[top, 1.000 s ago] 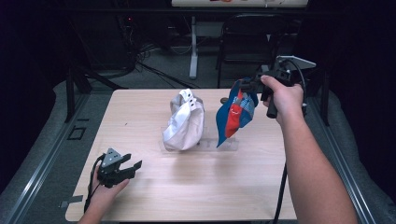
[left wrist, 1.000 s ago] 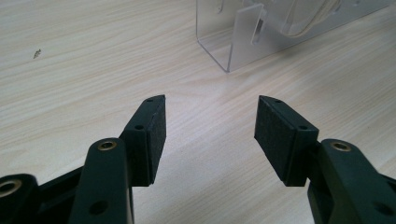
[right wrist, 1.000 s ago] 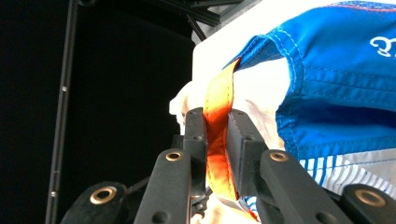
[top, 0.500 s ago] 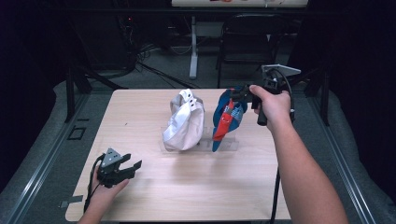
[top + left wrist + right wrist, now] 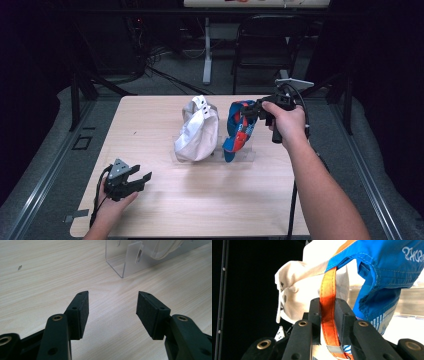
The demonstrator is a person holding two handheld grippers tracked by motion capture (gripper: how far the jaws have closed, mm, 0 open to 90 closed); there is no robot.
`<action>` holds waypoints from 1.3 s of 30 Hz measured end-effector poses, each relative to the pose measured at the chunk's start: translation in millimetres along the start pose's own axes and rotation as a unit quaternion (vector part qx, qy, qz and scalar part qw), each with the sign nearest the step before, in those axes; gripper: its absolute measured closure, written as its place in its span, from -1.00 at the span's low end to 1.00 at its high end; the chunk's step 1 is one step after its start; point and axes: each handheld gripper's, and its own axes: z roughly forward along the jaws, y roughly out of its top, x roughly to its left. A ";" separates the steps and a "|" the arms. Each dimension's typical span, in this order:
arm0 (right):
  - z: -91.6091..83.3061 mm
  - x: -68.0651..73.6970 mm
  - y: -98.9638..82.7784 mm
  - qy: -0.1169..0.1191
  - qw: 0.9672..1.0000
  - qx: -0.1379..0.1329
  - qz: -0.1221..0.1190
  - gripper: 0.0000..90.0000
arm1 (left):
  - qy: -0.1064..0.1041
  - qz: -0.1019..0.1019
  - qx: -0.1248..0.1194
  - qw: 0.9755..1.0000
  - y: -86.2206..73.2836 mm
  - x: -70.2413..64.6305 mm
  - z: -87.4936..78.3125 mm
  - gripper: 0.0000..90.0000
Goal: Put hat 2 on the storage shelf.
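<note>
At the left of the table (image 5: 150, 210), near its front edge, the left gripper (image 5: 131, 178) rests low with its jaws wide apart and nothing between them; in the left gripper view only bare wood lies between the pads (image 5: 83, 312), and the corner of a clear acrylic stand (image 5: 130, 260) is some way ahead, so this gripper poses little risk. In the middle, a white cap (image 5: 197, 131) sits on that stand. Just to its right hangs a blue cap (image 5: 239, 131), and the right gripper (image 5: 256, 111) holds it from the right side. In the right gripper view the jaws are closed on the orange strap (image 5: 327, 312) of the blue cap, which runs up between the two pads while the blue cloth hangs above and to the right. The grip takes only this thin strap, so the cap could probably swing or slip out if the hand moves fast. Since the white cap is so close, the blue one might also brush it and push it off the stand.
</note>
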 end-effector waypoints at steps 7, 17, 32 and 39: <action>1.7 -0.2 -1.4 -0.009 1.000 0.003 -0.007 0.70 | 0.002 -0.004 -0.008 1.000 -0.5 0.5 0.3 -0.02; -0.8 -6.7 -3.1 -0.031 0.999 0.002 -0.015 0.63 | 0.001 -0.005 -0.009 1.000 -0.6 0.8 0.2 -0.02; -10.0 -11.5 -8.6 -0.072 0.995 -0.033 -0.064 0.15 | 0.001 -0.005 -0.007 1.000 -0.8 0.9 0.5 -0.02; -8.2 -7.5 -15.0 -0.102 0.987 -0.051 -0.117 0.00 | 0.001 -0.005 -0.007 1.000 -0.9 0.9 0.7 -0.02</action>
